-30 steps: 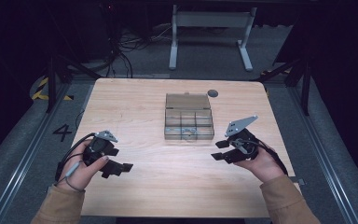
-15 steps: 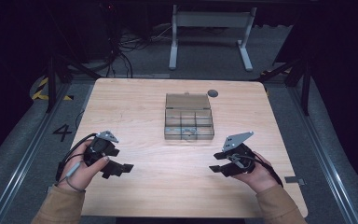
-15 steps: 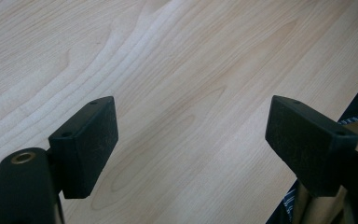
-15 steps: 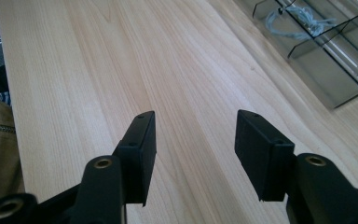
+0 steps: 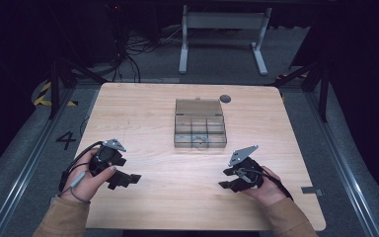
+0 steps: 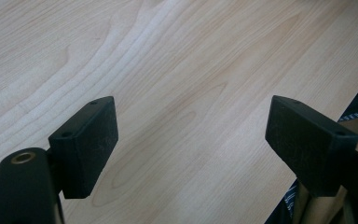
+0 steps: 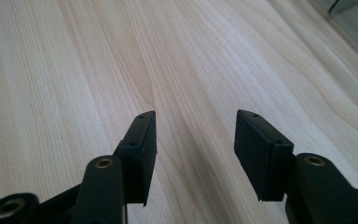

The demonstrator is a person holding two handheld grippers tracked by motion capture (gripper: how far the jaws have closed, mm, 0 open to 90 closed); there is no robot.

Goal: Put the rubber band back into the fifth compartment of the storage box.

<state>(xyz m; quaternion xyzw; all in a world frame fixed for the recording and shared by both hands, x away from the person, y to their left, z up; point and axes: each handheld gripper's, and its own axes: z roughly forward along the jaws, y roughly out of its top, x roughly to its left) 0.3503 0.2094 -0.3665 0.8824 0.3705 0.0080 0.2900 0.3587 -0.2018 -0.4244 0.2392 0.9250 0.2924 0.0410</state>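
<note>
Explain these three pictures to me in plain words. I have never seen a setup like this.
A person sits at a wooden table and holds a hand-held tool, a gripper, in each hand: the left gripper and the right gripper. One picture looks down from above. The other two come from cameras riding on each gripper, looking along its two black jaws. Both stand open over bare wood and hold nothing. On the table lie a clear compartment box with its lid open and a small dark disc.

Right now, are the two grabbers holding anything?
No. The left gripper and the right gripper both have their jaws apart with just bare table between them. The compartment box sits untouched.
</note>
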